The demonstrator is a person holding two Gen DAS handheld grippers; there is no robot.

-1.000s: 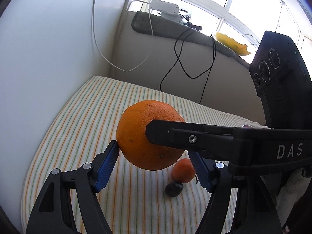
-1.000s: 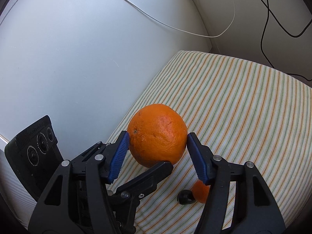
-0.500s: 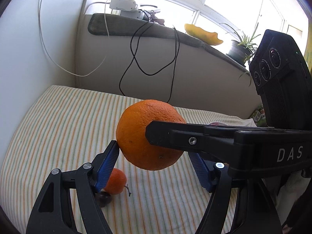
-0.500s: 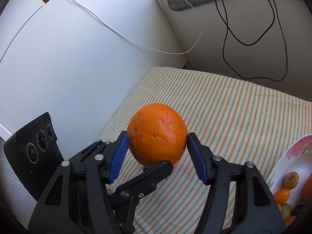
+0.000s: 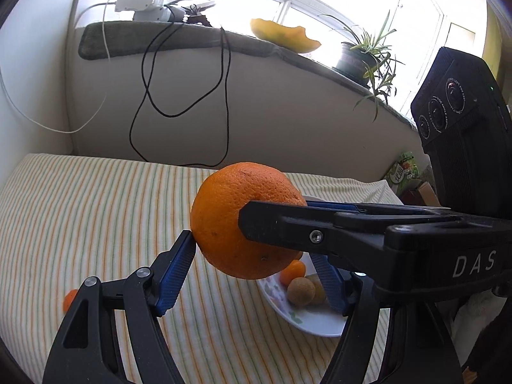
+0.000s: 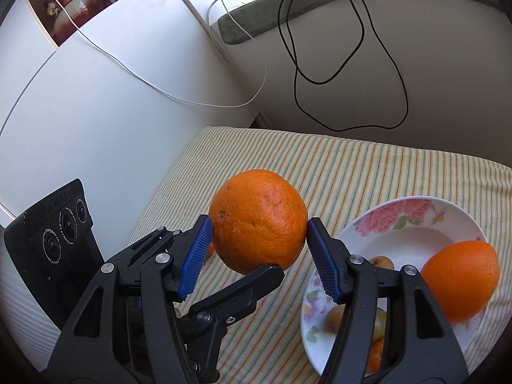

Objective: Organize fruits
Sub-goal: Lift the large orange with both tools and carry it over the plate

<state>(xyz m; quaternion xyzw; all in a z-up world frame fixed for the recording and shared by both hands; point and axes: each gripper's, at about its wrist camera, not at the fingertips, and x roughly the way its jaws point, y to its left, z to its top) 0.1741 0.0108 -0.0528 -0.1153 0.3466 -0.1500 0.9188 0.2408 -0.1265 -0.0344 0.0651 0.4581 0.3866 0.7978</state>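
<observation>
**Orange carried to the plate under a double grip**

Since the earlier frames both views have swung across the striped cloth (image 6: 368,166): the flowered plate (image 6: 412,236), absent a second ago, now sits below and to the right of the load, and the small orange fruit (image 5: 68,299) once ahead of the jaws has slid to the left edge of the left wrist view.

Findings:
- The orange (image 6: 257,220) hangs in the air, clear of the cloth and short of the plate's near rim.
- The right gripper (image 6: 259,249) is about half open, its blue pads pressed on opposite flanks of the orange.
- The left gripper (image 5: 252,268) stands somewhat wider. Its left pad touches the orange; the other pad is hidden behind the right gripper's finger, so a full clamp looks likely but I cannot tell for certain.
- The plate already holds a second orange (image 6: 460,283) and several small fruits (image 5: 302,289) — the free space is its pale centre.

Recommendation: keep both tools moving as one, with no twist between them, until the orange is over the bare centre. Lower it to rest there before easing either grip — dropped from height it could roll off the rim or knock the smaller fruits.
</observation>
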